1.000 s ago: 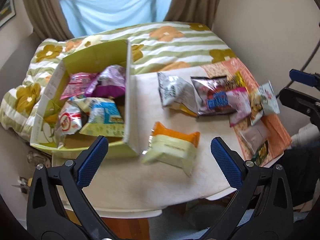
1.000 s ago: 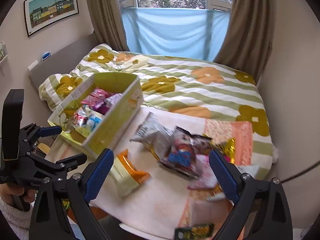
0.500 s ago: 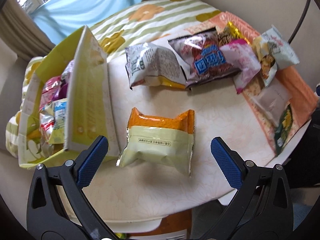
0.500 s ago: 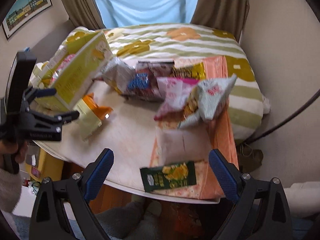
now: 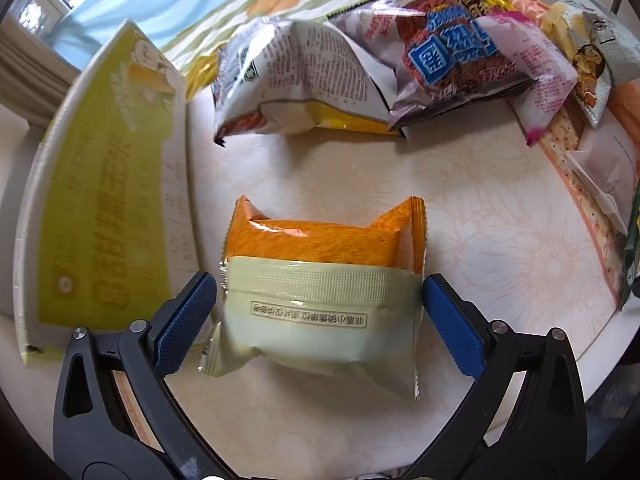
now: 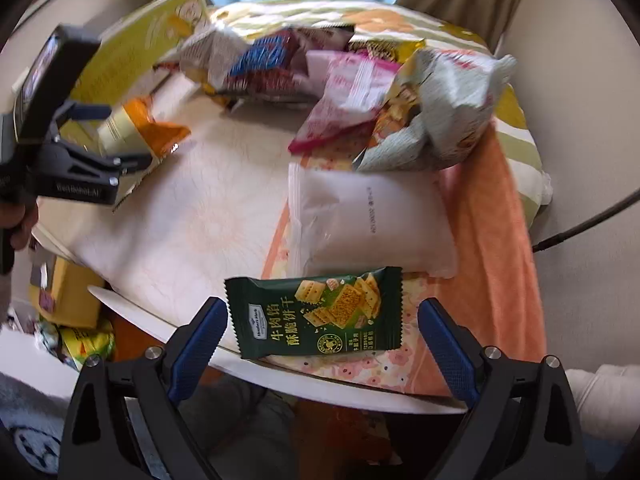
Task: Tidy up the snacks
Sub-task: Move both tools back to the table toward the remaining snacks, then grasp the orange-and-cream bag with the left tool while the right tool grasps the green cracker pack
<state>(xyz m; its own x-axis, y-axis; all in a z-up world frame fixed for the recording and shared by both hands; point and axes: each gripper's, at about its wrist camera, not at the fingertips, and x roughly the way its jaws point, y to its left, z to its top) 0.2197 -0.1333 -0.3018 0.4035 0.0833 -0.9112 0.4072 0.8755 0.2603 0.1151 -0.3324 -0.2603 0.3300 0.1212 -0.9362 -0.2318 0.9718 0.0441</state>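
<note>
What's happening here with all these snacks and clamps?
A person is sorting snacks into the yellow-green box. The left tool straddles the orange-and-cream packet, open. The right tool, also open, frames the dark green cracker packet at the table edge. Neither packet is lifted yet.

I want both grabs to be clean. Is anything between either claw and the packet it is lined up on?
Nothing visible. The left claw is open with the orange and cream packet already between its fingers. The right claw is open around the dark green cracker packet, which lies alone at the table edge.
</note>
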